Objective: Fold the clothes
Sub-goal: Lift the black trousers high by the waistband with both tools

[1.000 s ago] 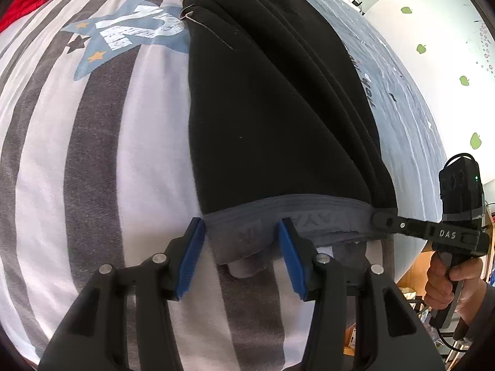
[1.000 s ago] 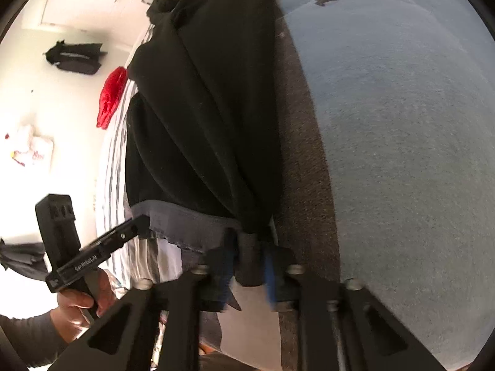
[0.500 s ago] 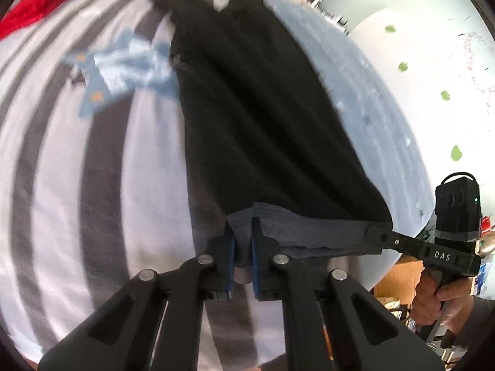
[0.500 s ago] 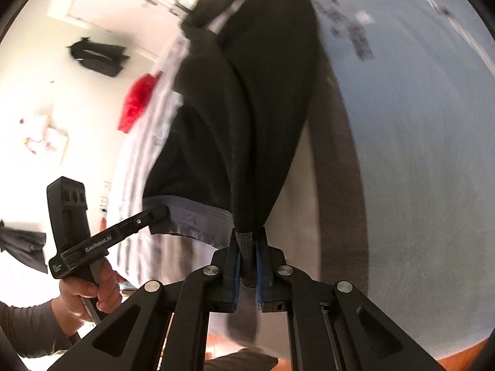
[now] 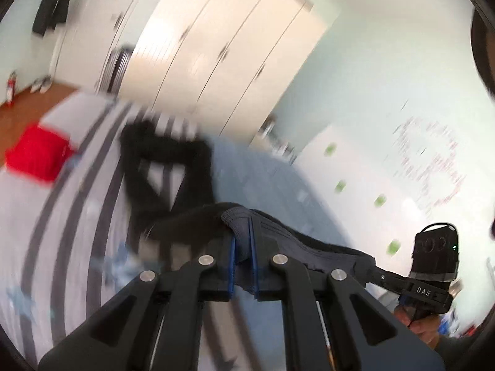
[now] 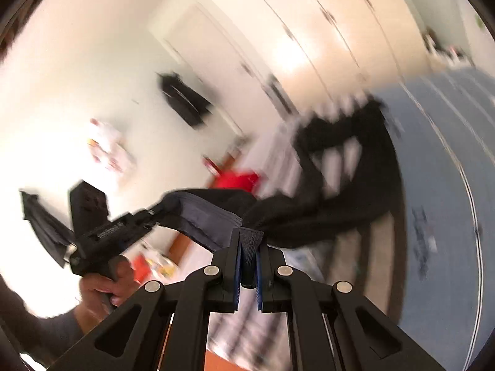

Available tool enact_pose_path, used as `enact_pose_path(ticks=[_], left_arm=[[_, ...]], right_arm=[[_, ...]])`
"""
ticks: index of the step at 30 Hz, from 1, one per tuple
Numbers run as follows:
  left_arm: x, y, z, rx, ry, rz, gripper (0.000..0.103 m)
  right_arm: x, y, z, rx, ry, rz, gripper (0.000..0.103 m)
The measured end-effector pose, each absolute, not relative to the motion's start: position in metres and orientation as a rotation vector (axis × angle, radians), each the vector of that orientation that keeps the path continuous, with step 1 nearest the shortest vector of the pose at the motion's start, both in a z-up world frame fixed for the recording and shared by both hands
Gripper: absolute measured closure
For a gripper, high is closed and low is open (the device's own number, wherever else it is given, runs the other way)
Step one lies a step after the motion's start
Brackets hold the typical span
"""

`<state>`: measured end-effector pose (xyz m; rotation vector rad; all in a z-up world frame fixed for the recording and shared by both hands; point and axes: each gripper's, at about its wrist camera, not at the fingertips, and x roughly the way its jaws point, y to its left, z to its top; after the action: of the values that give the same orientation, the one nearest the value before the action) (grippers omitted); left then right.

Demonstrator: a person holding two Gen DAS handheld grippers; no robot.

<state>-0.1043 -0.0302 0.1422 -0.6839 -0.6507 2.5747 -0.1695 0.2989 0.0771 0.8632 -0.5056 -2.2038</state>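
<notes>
We hold the black trousers (image 5: pixel 173 185) by the grey waistband (image 5: pixel 278 238), one end of the band in each tool, and this is why the garment hangs between our hands and is not flat on the bed (image 5: pixel 77 216). The left gripper (image 5: pixel 242 266) is closed on the waistband: the blue pads (image 5: pixel 252 266) press a thick fold of grey cloth between them. The right gripper (image 6: pixel 249 266) is closed on the same band at its other end, where a small ribbed tuft of fabric stands up between its pads. In our judgement the two grips at the waist are chosen so that the legs can fall straight and line up for the first fold — lifted by the middle, the cloth would bunch. Beyond the waistband, the legs trail down and away to the bed; their far ends rest on the striped cover, with a triangle of the stripes visible between them. The black cloth looks soft, matte and rather heavy, like fleece; the band is smoother, with fine ribs, and seems elastic. To the left of the trousers on the bed lies a red garment (image 5: pixel 34 157) — flat and bright, well apart from them. The pictures are blurred, so finer detail we cannot tell.
</notes>
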Motion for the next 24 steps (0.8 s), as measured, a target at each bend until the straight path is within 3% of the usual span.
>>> enact_pose_path(ticks=[5, 8, 15, 24], left_arm=[[-0.143, -0.088, 0.284, -0.437, -0.582, 2.623, 0.097], [-0.140, -0.095, 0.383, -0.349, -0.458, 2.649, 0.097], [-0.166, -0.089, 0.544, -0.248, -0.277, 2.704, 0.097], [-0.211, -0.087, 0.652, -0.227, -0.221, 2.814, 0.097]], right_arm=[[-0.162, 0.277, 0.233, 0.591, -0.477, -2.189, 0.097], [-0.153, 0.269, 0.318, 0.431, -0.442, -2.198, 0.097], [-0.163, 0.256, 0.479, 0.194, -0.408, -2.252, 0.097], [-0.215, 0.223, 0.596, 0.064, -0.352, -2.379, 0.097]])
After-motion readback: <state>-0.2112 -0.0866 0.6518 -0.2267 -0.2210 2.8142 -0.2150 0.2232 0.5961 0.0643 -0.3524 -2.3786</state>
